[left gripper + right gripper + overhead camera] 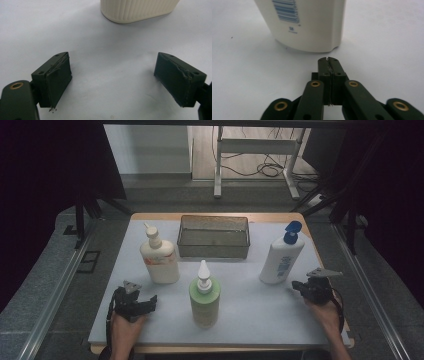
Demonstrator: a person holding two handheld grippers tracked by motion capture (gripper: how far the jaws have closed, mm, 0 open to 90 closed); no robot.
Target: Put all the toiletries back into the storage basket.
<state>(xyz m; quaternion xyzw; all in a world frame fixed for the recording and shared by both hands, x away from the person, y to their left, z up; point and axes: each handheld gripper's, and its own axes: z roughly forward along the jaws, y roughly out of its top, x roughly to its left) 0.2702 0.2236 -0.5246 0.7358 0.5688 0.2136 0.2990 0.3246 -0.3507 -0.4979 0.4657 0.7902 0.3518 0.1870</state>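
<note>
Near the front left corner of the white tabletop (250,315), the left gripper (150,303) rests in the person's left hand (124,330) with its two black jaws spread wide and nothing between them. Just past it, toward the back, stands the cream plastic pump bottle with the red label (160,257), tall and straight up. In the left gripper view its ribbed cream bottom (137,10) sits right ahead of the open jaws, a little to one side, and not touching them. In the middle, near the front edge, stands a green round bottle with a white pointed cap (204,297). Behind it, by the back edge, sits a dark see-through plastic bin (214,236). Toward the right edge stands the white plastic bottle with the blue pump top (281,255), also straight up. The right gripper (296,285) is just in front of it, jaws pressed tight together and holding nothing. In the right gripper view the closed tips (328,61) point at the bottle's bottom (312,27), very near but with a small gap. The right gripper is much the nearer to this bottle, so I think it must open wide before it can grab it.
</note>
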